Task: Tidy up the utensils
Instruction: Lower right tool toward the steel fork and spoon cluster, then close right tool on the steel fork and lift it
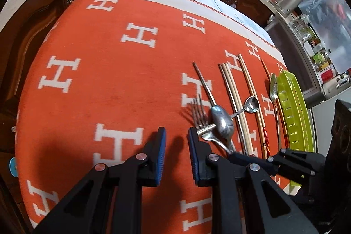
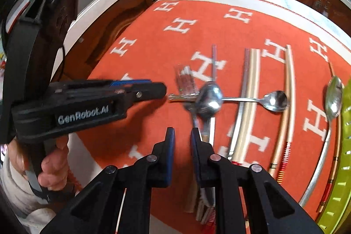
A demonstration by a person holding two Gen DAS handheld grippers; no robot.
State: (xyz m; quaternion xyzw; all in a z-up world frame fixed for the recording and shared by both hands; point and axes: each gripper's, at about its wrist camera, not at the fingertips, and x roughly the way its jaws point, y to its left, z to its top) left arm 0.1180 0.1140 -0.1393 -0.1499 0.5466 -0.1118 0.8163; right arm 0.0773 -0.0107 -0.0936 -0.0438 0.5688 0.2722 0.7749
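On the orange cloth a fork (image 1: 198,112) (image 2: 186,82), a big spoon (image 1: 222,122) (image 2: 209,100) lying bowl down and a small spoon (image 1: 252,104) (image 2: 275,101) lie crossed in a heap. My left gripper (image 1: 177,135) (image 2: 161,90) is open with bare cloth between its fingers; its right fingertip sits at the end of the small spoon's handle. My right gripper (image 2: 183,135) (image 1: 232,154) hovers over the fork and big spoon handles, which run under its right finger. Its narrow gap shows only cloth.
Pale chopsticks (image 1: 230,84) (image 2: 250,84), a metal chopstick (image 1: 203,80) and a red-banded pair (image 1: 250,84) (image 2: 289,84) lie in rows. Another spoon (image 1: 273,87) (image 2: 333,100) rests beside a green slotted tray (image 1: 291,106) (image 2: 344,146) at the right edge. Dark wooden cabinets stand behind.
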